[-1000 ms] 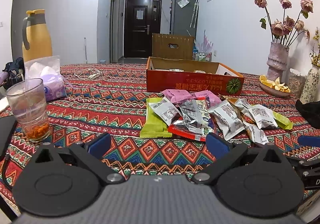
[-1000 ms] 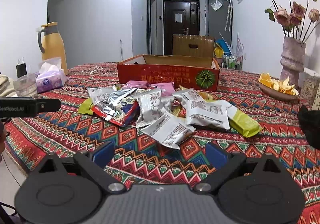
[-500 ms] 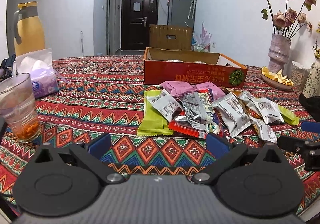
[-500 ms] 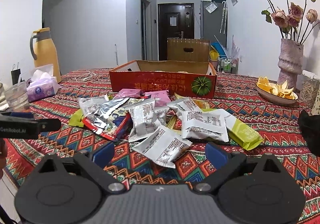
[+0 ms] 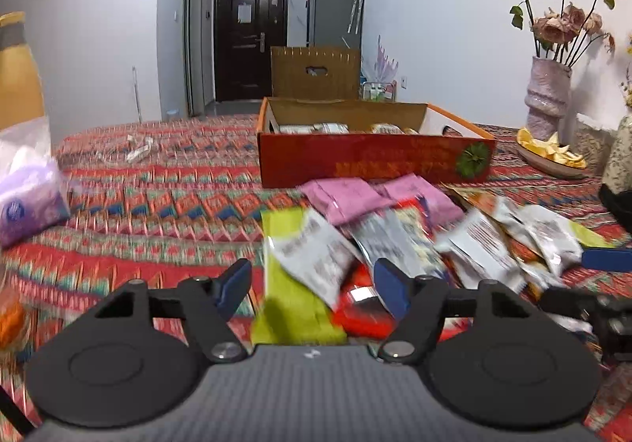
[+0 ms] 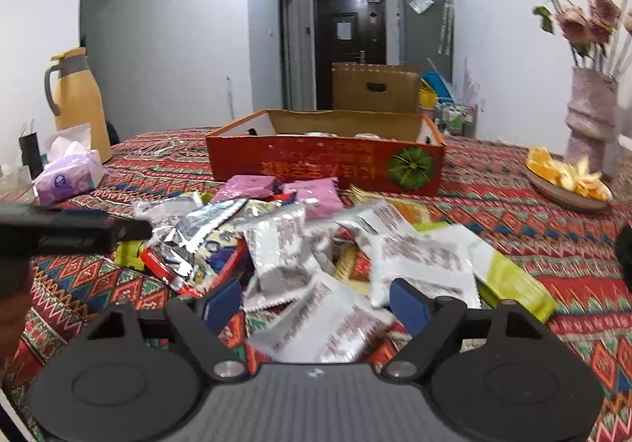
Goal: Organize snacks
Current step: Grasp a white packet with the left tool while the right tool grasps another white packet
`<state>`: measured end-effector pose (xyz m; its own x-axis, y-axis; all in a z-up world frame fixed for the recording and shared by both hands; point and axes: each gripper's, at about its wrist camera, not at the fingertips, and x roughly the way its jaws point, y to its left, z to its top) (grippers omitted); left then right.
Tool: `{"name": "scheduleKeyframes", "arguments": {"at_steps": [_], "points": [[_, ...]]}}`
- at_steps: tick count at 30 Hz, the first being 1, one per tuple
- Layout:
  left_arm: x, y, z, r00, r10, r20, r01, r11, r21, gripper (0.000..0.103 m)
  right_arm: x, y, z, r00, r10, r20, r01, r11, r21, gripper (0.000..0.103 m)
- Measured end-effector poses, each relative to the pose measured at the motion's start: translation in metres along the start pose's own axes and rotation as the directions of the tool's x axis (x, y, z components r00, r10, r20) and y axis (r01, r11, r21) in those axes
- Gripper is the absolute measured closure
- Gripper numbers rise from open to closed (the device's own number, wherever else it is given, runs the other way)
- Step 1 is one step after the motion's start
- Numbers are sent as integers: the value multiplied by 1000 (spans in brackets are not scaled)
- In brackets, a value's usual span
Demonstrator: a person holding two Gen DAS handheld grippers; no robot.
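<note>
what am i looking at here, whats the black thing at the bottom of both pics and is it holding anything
The black shape is a hand-held tool, not a robot arm: a person carries one pair of tongs in each hand, and a small wide-angle camera on each looks forward along its two blue-tipped fingers.

One picture is from the left tongs, the other from the right tongs. Both pairs are open and hold nothing.

In front of them, on a patterned tablecloth, lies a loose pile of snack packets: silvery white ones, pink ones, yellow-green ones and a red one. Behind the pile stands an open red cardboard box with a few items already inside.

Off to the side are a tissue pack, a yellow jug, a vase of dried roses and a dish of orange peel.
</note>
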<state>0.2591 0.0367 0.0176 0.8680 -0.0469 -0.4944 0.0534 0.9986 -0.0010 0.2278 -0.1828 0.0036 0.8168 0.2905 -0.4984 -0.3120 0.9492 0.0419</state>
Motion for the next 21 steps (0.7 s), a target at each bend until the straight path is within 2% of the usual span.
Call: {"name": "scheduleKeyframes", "arguments": {"at_steps": [3,6,10,12,13,14,18,21], "points": [[24,1,7,999,20,-46,-17,998,69,32,14,6,2,999,-24,-27,24,999,-24,22],[39,-3,10,998,52,-33,-46,985,164,32,25,6,-4,997,-43,-58,42,999,-28,22],[48,-17,9,999,50,-16,-42,941,336,33,29,-1,-10,993,-81,-87,80,997,-19,22],[52,-23,7,999,34,-34,-19,928,373,37,31,-7,-12,988,-106,-109,106,994,-11,21],[56,-23,6,998,27,-54,-5,929,371,46,31,-9,-13,987,-112,-113,112,994,-4,22],[61,-22,6,997,13,-82,16,936,353,50,30,-12,-14,987,-114,-113,116,993,9,22],[61,-24,3,997,45,-67,-20,941,337,57,28,-22,-13,990,-97,-106,102,994,41,22],[53,-21,5,995,55,-78,-32,963,268,58,34,-24,-12,990,-73,-120,79,996,48,36]]}}
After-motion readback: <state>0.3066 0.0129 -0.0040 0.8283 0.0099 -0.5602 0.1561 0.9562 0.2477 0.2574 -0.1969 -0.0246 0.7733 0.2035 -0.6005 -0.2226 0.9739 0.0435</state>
